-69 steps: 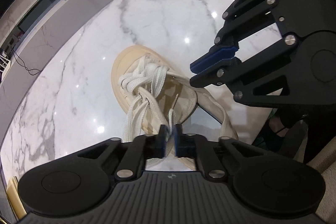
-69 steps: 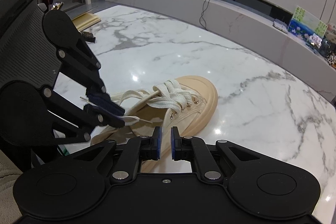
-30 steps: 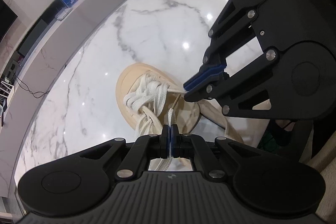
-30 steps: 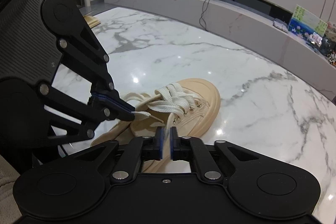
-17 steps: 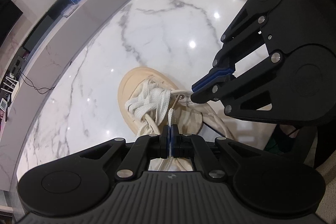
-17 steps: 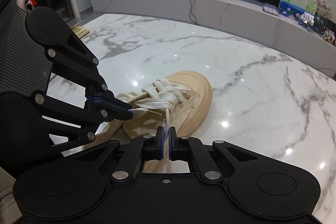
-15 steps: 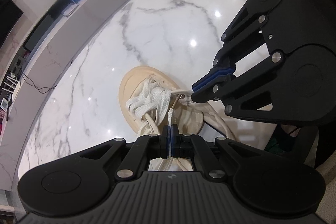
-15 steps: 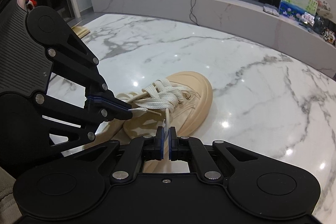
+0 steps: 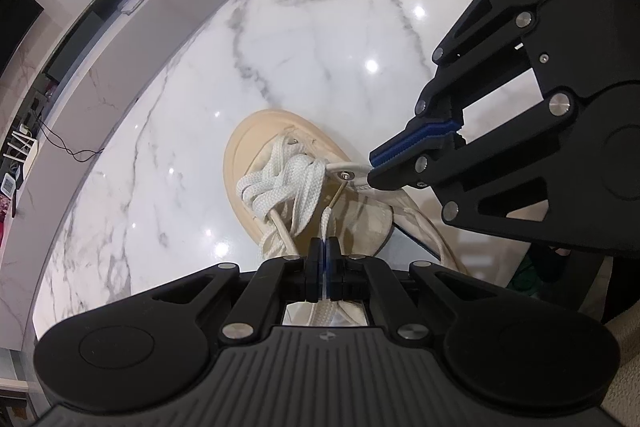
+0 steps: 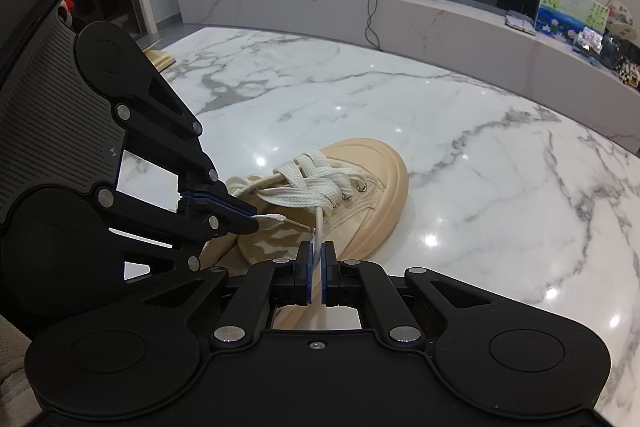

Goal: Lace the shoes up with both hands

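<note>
Two black hand-held grippers with blue pads work over one beige canvas sneaker (image 9: 280, 163) with a thick rubber toe cap, which lies on the white marble desk (image 9: 192, 99) with grey veins, toe pointing to the far side. The left hand-held gripper (image 9: 322, 259) is clamped on the free end of the flat white shoelace (image 9: 327, 223), whose stiff tip points toward a metal eyelet. The right hand-held gripper (image 9: 374, 173) is pinched shut on the eyelet flap (image 9: 348, 174) at the sneaker's right edge, holding it lifted. In the right wrist view, the left hand-held gripper (image 10: 254, 221) reaches in from the left, just beside the crossed lacing.
</note>
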The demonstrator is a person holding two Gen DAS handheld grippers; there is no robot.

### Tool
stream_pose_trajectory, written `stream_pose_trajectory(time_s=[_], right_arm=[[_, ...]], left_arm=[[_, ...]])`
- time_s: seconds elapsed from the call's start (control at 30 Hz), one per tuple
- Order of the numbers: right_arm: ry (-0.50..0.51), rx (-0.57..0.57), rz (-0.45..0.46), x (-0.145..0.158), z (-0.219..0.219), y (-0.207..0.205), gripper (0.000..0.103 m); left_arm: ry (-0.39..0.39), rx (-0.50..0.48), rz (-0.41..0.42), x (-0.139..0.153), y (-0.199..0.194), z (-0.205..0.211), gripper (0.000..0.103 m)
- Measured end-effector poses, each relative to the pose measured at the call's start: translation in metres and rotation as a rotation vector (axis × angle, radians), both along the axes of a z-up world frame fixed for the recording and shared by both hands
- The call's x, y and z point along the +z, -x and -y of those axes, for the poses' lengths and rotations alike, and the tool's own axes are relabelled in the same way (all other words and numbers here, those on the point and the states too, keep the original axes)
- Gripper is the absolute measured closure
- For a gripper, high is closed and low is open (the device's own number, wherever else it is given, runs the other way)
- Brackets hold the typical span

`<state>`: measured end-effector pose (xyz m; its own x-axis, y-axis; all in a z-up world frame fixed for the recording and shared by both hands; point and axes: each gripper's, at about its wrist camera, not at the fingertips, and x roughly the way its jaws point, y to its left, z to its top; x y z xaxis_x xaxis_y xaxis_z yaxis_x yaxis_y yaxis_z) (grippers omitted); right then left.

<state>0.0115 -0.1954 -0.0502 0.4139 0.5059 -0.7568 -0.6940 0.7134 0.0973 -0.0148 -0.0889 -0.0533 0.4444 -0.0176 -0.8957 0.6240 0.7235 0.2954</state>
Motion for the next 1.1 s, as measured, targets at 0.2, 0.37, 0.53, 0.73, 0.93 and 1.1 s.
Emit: stream_pose_trajectory(time_s=[0.2,0.37,0.53,0.73,0.93,1.1], right_arm=[[0.004,0.009,0.003,0.002,0.000,0.000,0.101],[0.007,0.015,0.005,0.003,-0.001,0.001,0.101],[0.010,0.019,0.007,0.004,-0.002,0.001,0.101],[0.009,0.019,0.007,0.004,-0.003,0.001,0.101],[0.008,0.017,0.006,0.005,-0.001,0.001,0.101],[0.010,0.017,0.006,0.007,-0.002,0.001,0.101]], left_arm=[[0.000,-0.004,0.003,0.000,0.001,0.000,0.103],[0.000,-0.011,0.004,0.001,0.001,0.000,0.103],[0.000,-0.023,0.008,0.001,0.001,0.001,0.103],[0.004,-0.051,0.008,0.002,0.003,0.003,0.103],[0.017,-0.097,0.015,0.005,0.009,0.006,0.103],[0.023,-0.112,0.025,0.009,0.011,0.007,0.102]])
